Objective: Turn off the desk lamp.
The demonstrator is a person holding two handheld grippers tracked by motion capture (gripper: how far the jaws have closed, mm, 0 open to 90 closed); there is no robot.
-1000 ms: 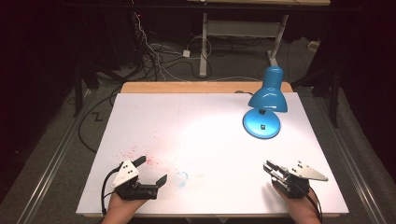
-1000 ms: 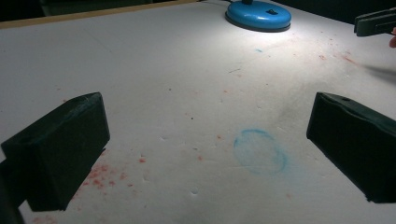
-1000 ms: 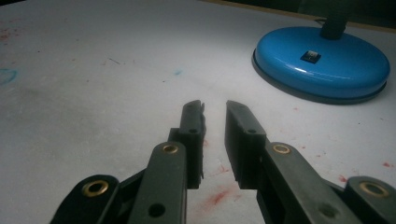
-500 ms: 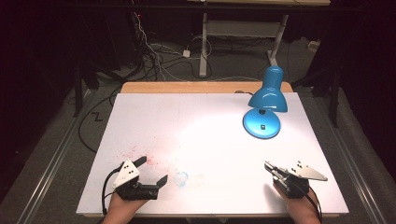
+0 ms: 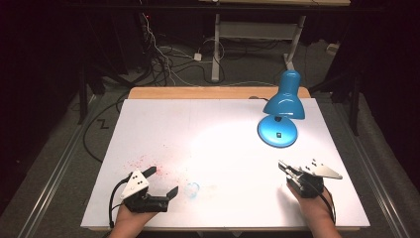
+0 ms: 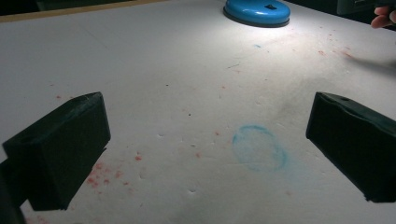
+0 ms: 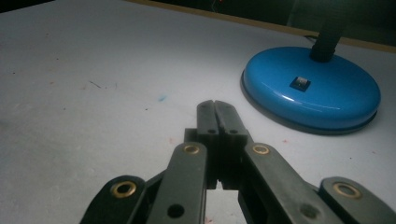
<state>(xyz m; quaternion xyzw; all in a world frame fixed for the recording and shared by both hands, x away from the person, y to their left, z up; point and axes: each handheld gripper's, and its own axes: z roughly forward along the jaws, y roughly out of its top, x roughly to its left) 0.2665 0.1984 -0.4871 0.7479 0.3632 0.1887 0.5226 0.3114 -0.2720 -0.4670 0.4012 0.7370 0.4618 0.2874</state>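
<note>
Two grippers wait at my near edge, and the lamp (image 5: 281, 115) sits just ahead of my right gripper (image 5: 282, 165) (jaws clenched on nothing), its switch facing me, while my left gripper (image 5: 162, 181) gapes empty, well apart.

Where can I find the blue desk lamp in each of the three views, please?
High view: the blue desk lamp stands at the table's far right, beyond the right tongs.
Left gripper view: its round base lies at the top edge, right of centre.
Right gripper view: the base sits at the right, past the shut tongs.
Shared landmark: the small dark switch on the base.
</note>
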